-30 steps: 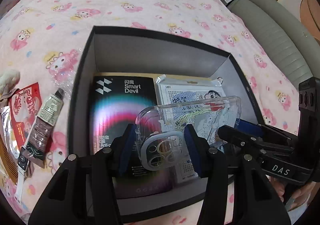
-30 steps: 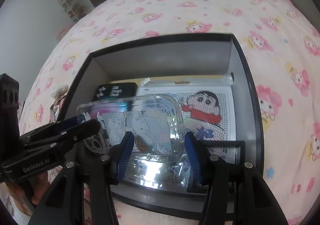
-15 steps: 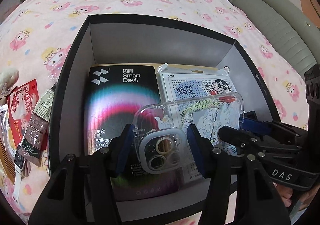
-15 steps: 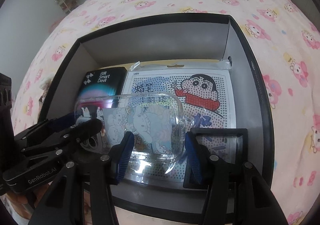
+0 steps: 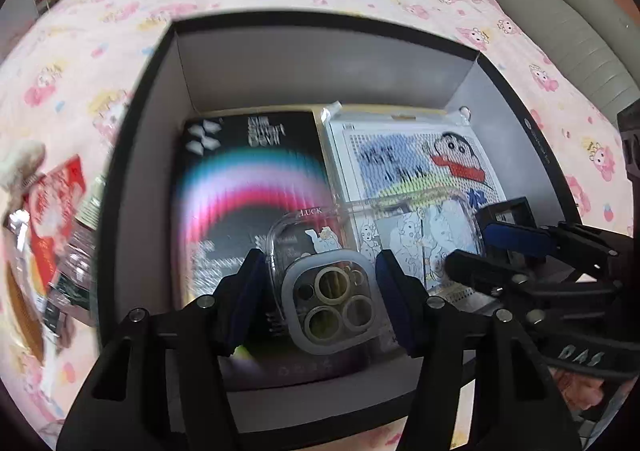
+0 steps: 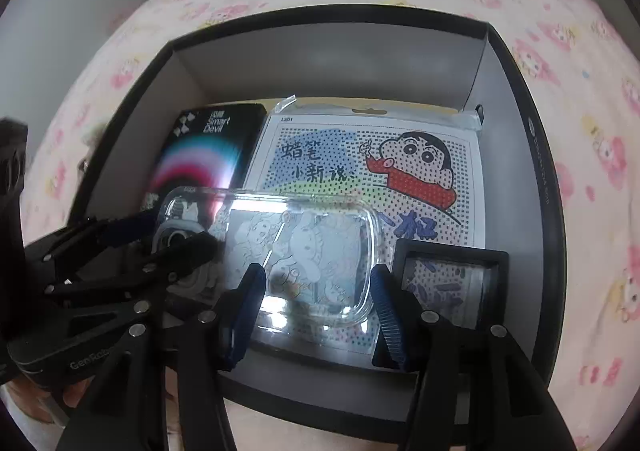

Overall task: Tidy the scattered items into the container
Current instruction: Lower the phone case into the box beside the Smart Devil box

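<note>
While inside box [image 6: 540,171] | clear phone case [image 6: 304,247], cartoon-printed | both grippers half-open, clasping it

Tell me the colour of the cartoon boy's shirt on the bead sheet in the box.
Red. The shirt on the bead sheet shows best in the right wrist view.
</note>
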The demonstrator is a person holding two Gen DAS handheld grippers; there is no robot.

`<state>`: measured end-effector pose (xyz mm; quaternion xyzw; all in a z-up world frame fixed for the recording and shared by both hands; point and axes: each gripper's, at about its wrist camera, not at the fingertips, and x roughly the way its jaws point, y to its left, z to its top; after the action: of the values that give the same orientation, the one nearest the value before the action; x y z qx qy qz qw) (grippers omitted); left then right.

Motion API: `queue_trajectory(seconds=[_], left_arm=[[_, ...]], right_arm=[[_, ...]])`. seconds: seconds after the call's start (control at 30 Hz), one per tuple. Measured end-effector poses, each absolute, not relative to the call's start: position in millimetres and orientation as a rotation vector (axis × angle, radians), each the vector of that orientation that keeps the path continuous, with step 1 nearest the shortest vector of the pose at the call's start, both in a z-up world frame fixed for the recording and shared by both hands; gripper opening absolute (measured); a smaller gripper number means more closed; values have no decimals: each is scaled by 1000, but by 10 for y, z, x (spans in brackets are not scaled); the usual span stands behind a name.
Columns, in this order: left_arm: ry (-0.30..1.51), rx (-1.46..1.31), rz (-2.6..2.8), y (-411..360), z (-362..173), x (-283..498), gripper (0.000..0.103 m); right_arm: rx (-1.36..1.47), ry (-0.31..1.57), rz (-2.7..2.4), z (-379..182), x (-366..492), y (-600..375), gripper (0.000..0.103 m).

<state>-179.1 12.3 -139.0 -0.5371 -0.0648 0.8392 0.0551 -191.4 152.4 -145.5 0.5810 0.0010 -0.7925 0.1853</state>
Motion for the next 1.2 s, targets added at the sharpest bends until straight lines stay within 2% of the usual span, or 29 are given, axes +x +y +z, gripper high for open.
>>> queue_trajectory(seconds=[0.23,0.37,0.63,0.77,0.87,1.0,1.2], left_arm=[[-178,-1590,2561,289,-1293,-1848,57],[-96,-1614,2527,512,-1346,-1909,57],[71,-1675,2536,685,-1425,-1958,57],[93,-1736,2571,589,-1434,-1966,57],[56,-1758,2576,473,-1412,-1946,54],[-106,-1684,2543,378,-1294,-1918,53],[-106,-1641,2430,613,-1270,-2045,53]], right_arm=[[1488,-106,-2377,-1081,-1885,1807,51],[1508,-57,-2471,-1088,-1913,1891,51],[1513,-103,-2472,-1076,-1968,1910,51],[1520,-99,-2466,-1120,-1997,1924,51],[1530,-112,-2451,-1137,-2009,1928,51],[1512,-119,-2473,-1108,-2011,1939,51],[1507,-130,-2456,-1093,-2013,1955,51]])
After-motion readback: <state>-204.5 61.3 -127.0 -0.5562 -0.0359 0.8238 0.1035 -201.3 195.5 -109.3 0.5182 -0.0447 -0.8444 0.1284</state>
